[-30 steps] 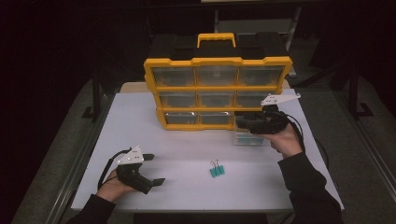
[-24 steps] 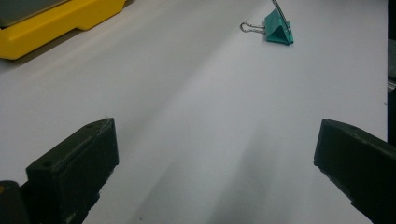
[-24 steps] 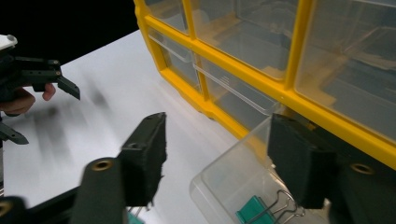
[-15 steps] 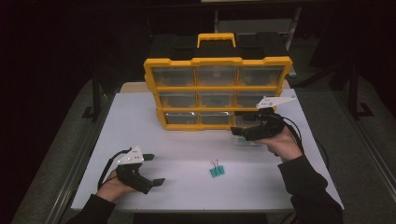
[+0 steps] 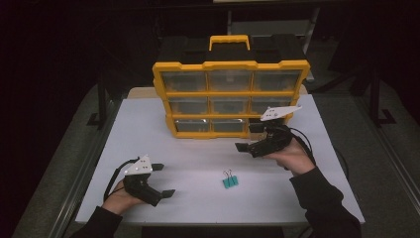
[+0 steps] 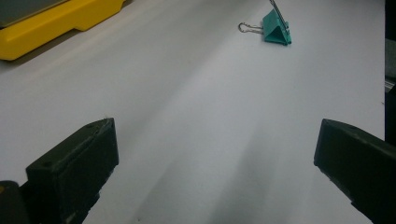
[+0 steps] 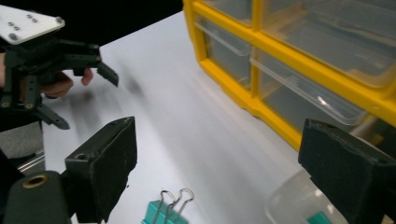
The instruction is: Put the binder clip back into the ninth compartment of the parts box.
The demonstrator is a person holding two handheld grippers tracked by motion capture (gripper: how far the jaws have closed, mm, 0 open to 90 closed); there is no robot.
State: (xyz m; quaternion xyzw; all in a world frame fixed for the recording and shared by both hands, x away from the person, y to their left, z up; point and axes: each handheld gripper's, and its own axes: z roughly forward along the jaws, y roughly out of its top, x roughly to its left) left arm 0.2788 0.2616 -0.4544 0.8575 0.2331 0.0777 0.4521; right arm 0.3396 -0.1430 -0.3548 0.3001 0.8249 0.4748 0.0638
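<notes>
Yellow plastic frames the clear-drawered organizer (image 5: 230, 96) that is set at the far side of the white table (image 5: 198, 163); no brand, label or writing can be read on it or on anything else. A teal binder clip (image 5: 230, 181) is seen lying on the table in front of the organizer, between the two hands and touched by neither. The right gripper (image 5: 246, 137) is held just before the organizer's lower right corner, its jaws spread wide with nothing pressed between them; they have just been opening. A clear plastic drawer (image 7: 299, 205), with something teal inside, is glimpsed beneath it in the right gripper view. Compared with a second ago, that gripper has been drawn back from the organizer, towards the table's middle. The left gripper (image 5: 166, 179) is rested near the table's front left, jaws apart and empty, its position unchanged.
</notes>
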